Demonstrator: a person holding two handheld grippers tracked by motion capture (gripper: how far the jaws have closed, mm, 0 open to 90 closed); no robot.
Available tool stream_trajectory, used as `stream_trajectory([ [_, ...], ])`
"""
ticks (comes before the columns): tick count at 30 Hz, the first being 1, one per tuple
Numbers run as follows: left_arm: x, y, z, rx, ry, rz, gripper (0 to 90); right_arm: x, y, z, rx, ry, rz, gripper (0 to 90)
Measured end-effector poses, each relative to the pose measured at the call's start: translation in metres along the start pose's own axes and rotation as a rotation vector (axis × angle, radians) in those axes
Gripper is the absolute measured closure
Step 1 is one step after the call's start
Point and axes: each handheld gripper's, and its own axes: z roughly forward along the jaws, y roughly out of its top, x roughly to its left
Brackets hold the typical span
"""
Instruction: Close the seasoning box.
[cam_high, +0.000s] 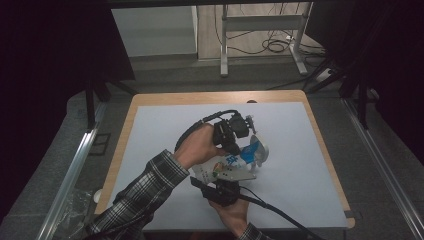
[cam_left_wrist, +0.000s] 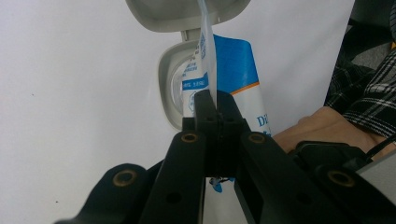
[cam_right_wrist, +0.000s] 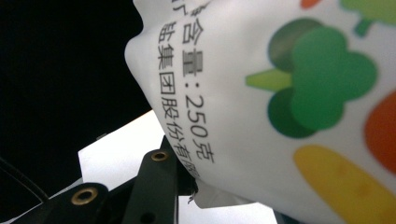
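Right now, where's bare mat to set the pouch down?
Free: the white mat left of the left gripper, and the strip toward the table's right edge. Crowded: centre-front, where the right gripper and both hands hold the pouch.

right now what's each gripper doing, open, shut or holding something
left gripper: shut on the seal strip at the pouch's open cap.
right gripper: shut on the pouch.

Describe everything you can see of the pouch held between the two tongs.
The pouch is soft white plastic with blue panels, printed vegetables and black Chinese text. Its grey flip lid stands open. It is held tilted above the white table. The right tongs clamp its bottom end; the left tongs are shut on a thin strip at its opening.
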Motion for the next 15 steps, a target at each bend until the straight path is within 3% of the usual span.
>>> stream_trajectory([
  [15, -0.0005, 0.0009, 0.0008, 0.008, 0.002, -0.006, 90.0, 0.0017, 0.0017, 0.0005, -0.002, 0.001, -0.001, 69.4],
])
